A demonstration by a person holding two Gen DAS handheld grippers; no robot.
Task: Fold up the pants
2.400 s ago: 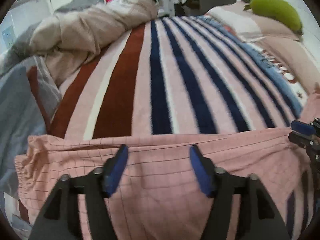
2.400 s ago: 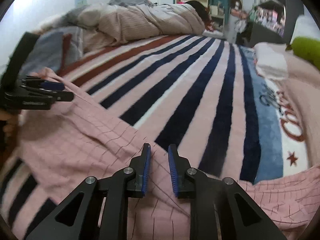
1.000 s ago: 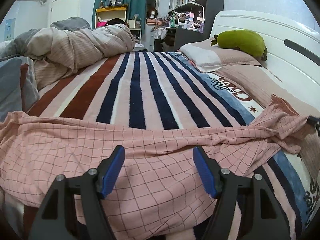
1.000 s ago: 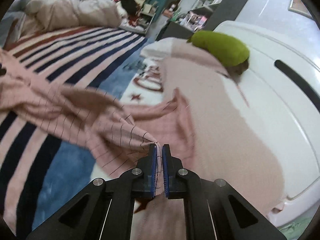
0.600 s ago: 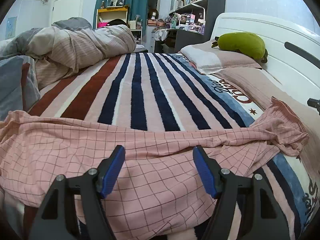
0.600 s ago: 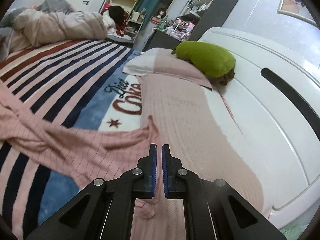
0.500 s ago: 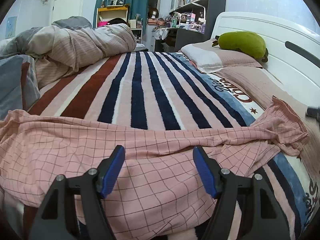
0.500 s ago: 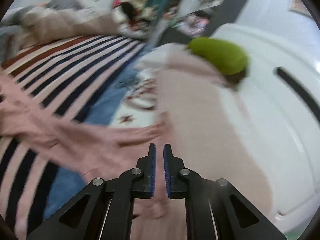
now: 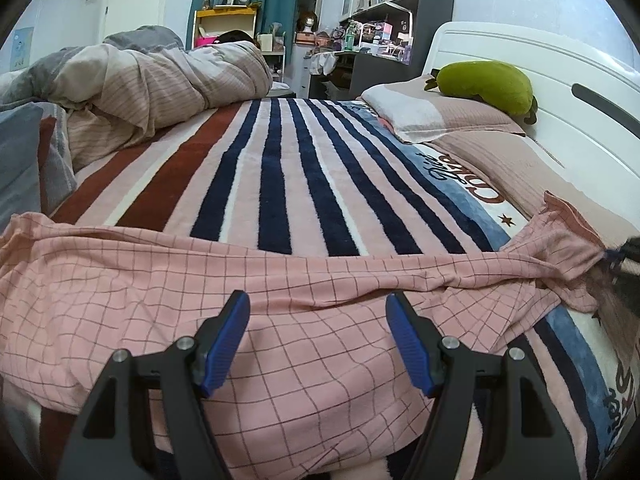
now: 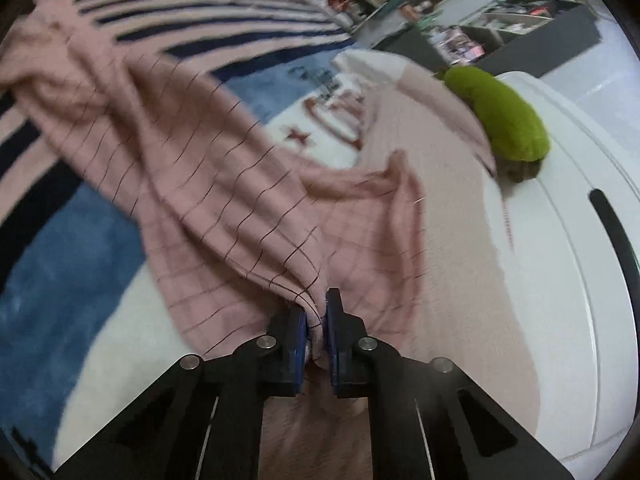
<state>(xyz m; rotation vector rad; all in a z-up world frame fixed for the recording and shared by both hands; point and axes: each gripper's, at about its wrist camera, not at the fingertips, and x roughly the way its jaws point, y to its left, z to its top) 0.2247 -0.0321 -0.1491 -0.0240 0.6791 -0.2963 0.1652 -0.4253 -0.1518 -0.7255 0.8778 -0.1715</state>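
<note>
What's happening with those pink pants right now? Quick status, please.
Right gripper shut on a bunched end of the pink checked pants. Left gripper open above the pants, gripping nothing. Pants spread unfolded across the striped blanket. Nothing in the way.

My right gripper (image 10: pixel 316 324) is clamped on a bunched edge of the pink checked pants (image 10: pixel 224 184), fabric pinched between the blue pads (image 10: pixel 300 334). Pants trail up-left over the striped blanket (image 10: pixel 80 240). Green plush (image 10: pixel 504 114) sits by the white headboard (image 10: pixel 580 240). Frame blurred.

Pink checked pants (image 9: pixel 280 320) across bed
</note>
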